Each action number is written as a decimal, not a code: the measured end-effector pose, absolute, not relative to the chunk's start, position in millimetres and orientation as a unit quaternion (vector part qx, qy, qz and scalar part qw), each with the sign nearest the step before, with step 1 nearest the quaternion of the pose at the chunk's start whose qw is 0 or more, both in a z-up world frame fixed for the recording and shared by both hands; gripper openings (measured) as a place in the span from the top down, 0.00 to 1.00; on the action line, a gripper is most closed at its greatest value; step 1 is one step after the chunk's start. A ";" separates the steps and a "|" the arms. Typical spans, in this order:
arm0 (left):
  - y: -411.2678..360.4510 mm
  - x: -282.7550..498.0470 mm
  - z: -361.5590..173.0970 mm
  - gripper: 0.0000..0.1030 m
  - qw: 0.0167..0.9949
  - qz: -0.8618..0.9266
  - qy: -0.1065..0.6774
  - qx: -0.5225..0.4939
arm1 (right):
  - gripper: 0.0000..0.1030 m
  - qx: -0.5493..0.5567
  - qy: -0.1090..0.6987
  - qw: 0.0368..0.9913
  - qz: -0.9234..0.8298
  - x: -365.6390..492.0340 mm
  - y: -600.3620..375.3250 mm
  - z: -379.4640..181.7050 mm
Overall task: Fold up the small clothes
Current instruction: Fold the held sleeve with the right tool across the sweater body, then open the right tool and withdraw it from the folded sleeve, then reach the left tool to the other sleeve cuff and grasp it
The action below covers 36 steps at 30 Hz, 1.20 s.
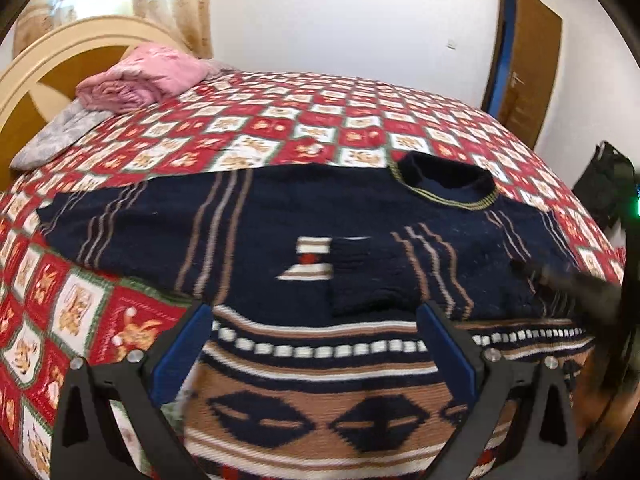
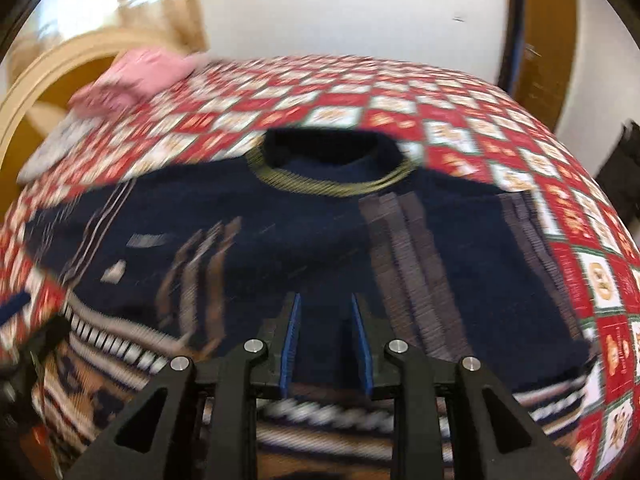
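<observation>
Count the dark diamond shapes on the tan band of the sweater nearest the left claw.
2 full diamonds: one at lower centre, one just right of it, both on the sweater. A third shows partly at the right, behind the claw's finger; more may be hidden.

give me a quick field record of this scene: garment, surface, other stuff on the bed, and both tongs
garment: navy patterned knit sweater, spread flat, collar at the far side, one sleeve folded across the chest
surface: bed with red and white checked bedspread
other items: pink bundled cloth near the wooden headboard
left tongs: open wide above the sweater's hem band, nothing between them
right tongs: narrow gap, above the navy chest, gripping nothing
</observation>
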<state>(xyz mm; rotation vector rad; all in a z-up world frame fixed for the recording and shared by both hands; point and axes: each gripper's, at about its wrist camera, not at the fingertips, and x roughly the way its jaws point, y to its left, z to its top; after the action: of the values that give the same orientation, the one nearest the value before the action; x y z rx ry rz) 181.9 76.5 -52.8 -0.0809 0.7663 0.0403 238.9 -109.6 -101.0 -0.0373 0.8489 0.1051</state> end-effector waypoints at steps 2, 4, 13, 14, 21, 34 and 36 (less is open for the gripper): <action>85.0 177.4 -50.4 0.00 0.928 0.029 0.369 -0.039 | 0.74 -0.028 0.424 0.903 0.059 234.6 -94.1 -115.0; 96.2 170.9 -47.1 0.00 0.930 0.040 0.364 -0.036 | 0.71 -0.039 0.404 0.913 0.039 227.7 -89.1 -119.9; 150.9 159.2 -49.2 0.00 0.924 0.093 0.364 -0.076 | 0.67 0.004 0.368 0.929 0.031 183.1 -96.6 -75.9; 154.8 158.0 -49.9 0.00 0.923 0.097 0.364 -0.079 | 0.67 0.008 0.358 0.933 0.032 172.3 -98.1 -69.4; 175.5 152.4 -53.0 0.00 0.923 0.125 0.358 -0.071 | 0.49 0.065 0.323 0.944 0.017 109.5 -108.7 -53.6; 314.3 136.6 -36.2 0.00 0.883 0.262 0.344 -0.182 | 0.49 -0.010 0.290 0.954 0.073 81.9 -61.3 -55.1; 345.9 141.4 -34.0 0.00 0.877 0.271 0.332 -0.216 | 0.49 -0.011 0.296 0.952 0.075 82.8 -59.4 -57.3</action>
<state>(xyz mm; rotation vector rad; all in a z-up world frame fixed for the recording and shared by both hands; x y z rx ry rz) 141.4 345.9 -34.0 -0.4515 0.6930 0.5649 82.8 -59.4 -57.3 -0.0229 0.6006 0.1528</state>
